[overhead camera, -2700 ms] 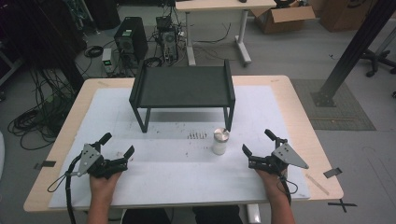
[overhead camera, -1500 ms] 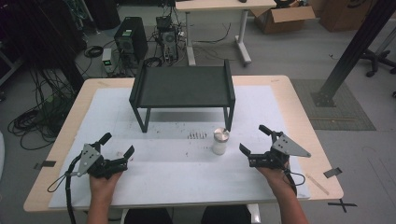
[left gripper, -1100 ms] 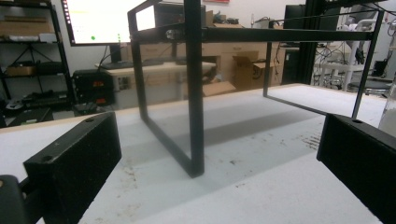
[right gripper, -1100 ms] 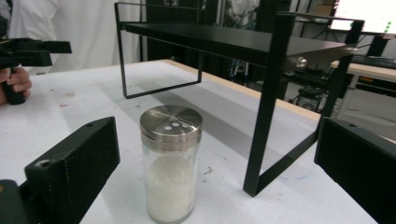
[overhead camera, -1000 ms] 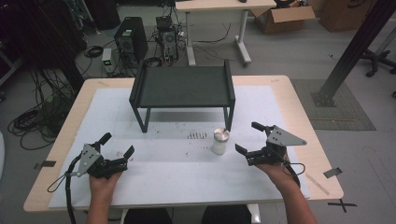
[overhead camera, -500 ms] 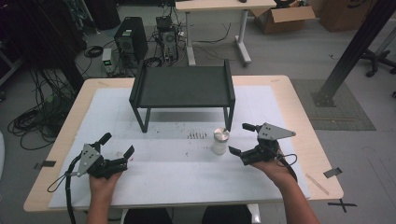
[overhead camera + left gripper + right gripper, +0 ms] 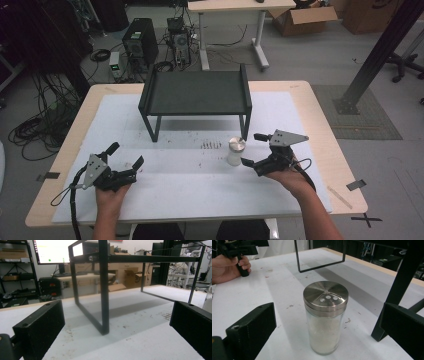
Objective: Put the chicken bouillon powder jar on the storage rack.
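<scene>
A glass shaker [image 7: 235,151] with a steel lid and white grains inside stands upright on the white mat, just in front of the black metal stand [image 7: 195,92]. My right gripper [image 7: 252,149] is open, right beside the shaker, its jaws pointing left at it without touching. In the right gripper view the shaker [image 7: 325,317] stands close ahead, centred between the spread jaws of my right gripper [image 7: 329,315]. My left gripper [image 7: 126,154] rests open near the front left, with nothing in it. In the left gripper view that gripper [image 7: 117,322] faces a stand leg [image 7: 103,315].
The white mat [image 7: 190,190] covers a wooden table [image 7: 65,150]. Dark specks [image 7: 210,146] dot the mat by the shaker. The stand's right front leg [image 7: 397,295] rises just right of the shaker. The other hand [image 7: 229,265] shows far off. Computers and cables lie on the floor behind.
My right gripper has moved left and slightly forward, from the right side of the mat up to the shaker. The left gripper and the shaker have stayed put.
</scene>
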Motion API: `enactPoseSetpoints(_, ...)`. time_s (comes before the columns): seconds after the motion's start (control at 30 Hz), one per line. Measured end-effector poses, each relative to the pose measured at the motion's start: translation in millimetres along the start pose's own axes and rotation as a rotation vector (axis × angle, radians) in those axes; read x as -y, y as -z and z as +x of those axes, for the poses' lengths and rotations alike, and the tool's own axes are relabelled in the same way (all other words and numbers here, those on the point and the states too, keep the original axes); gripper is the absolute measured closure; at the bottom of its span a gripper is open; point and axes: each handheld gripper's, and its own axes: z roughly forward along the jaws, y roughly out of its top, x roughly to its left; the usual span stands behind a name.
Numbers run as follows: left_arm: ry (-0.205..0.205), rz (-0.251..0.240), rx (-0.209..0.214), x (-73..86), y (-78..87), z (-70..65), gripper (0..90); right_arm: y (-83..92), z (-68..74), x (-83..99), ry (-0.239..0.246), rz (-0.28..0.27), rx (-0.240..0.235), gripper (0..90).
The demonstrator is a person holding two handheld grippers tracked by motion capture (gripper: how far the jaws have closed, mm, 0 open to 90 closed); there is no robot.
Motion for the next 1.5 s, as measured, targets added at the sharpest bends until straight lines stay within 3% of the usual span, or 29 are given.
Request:
enactPoseSetpoints(0.77,-0.002,-0.002,0.000,0.1,0.3,-0.1,0.2,-17.6,-7.0,3.1,-0.061,0.092,-0.028,0.5)
enactPoseSetpoints(1.5,0.000,-0.004,0.000,0.1,0.3,0.0,0.2,-35.2,-4.2,-0.7,-0.046,0.143,-0.032,1.4)
